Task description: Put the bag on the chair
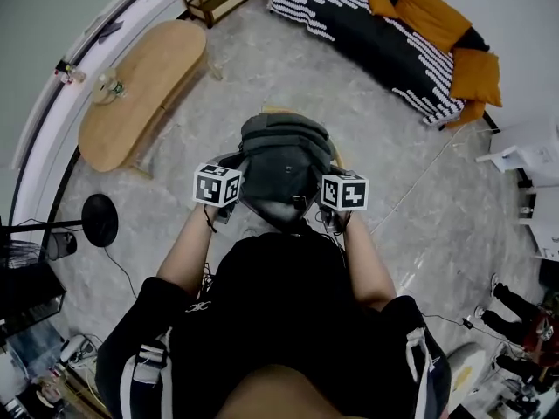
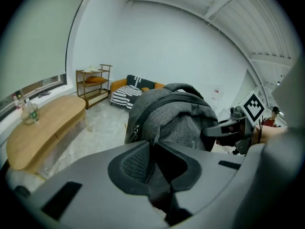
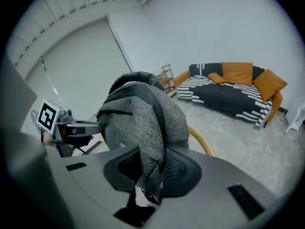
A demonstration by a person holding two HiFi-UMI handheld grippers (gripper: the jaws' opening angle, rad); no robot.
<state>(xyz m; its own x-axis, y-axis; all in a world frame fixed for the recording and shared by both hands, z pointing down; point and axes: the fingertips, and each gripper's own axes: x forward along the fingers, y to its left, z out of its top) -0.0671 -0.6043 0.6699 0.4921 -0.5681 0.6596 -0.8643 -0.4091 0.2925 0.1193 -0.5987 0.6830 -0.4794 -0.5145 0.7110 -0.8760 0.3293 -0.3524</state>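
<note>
**Backpack over the chair, not yet released**

The left gripper (image 2: 155,163) pinches a dark part of the grey backpack (image 1: 284,160), and the right gripper (image 3: 152,168) pinches a fabric fold. The backpack hangs over the wooden chair (image 3: 206,146). Setting it down and letting go seem to remain.

Straight ahead, the bag (image 1: 284,160) is bulking over the chair (image 3: 200,138) and blocking the near centre. Open floor (image 1: 384,147) is lying free right and far. The counter (image 1: 140,94) is bounding far left, the sofa (image 1: 393,33) far right.
</note>
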